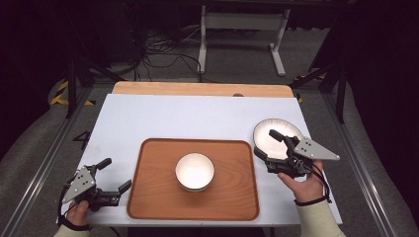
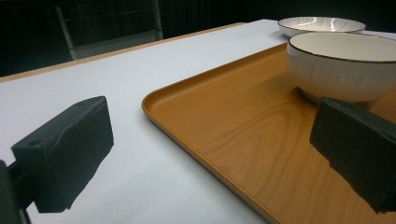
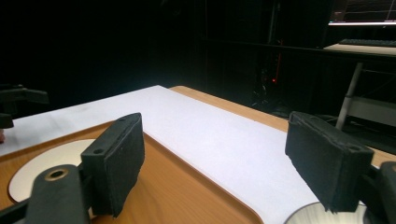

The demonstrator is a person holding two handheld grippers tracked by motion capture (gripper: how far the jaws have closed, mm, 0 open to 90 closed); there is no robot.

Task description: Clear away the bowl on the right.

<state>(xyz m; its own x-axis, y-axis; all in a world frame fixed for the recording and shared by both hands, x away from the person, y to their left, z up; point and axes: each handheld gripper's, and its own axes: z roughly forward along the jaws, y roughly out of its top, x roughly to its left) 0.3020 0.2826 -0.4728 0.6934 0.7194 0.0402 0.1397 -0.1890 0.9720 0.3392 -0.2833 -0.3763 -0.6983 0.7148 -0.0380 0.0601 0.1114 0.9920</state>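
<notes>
A white bowl (image 1: 194, 171) stands in the middle of a wooden tray (image 1: 153, 197). A white ribbed plate (image 1: 284, 129) lies on the white table top to the right of the tray. My right gripper (image 1: 266, 144) hovers at the plate's left rim, open, with nothing between its pads (image 3: 114, 163). In the right gripper view the plate's edge (image 3: 322, 217) shows under the right-hand pad and the bowl (image 3: 37, 172) lies low at the left. My left gripper (image 1: 114, 175) rests open by the tray's left edge, pointing at the tray (image 2: 224, 126) and the bowl (image 2: 341, 65).
The white sheet (image 1: 197, 116) covers a wooden table whose far edge (image 1: 197, 89) shows as a bare strip. Beyond it are a white stand's legs (image 1: 242, 29) and cables on the floor. Metal rails run along both sides of the table.
</notes>
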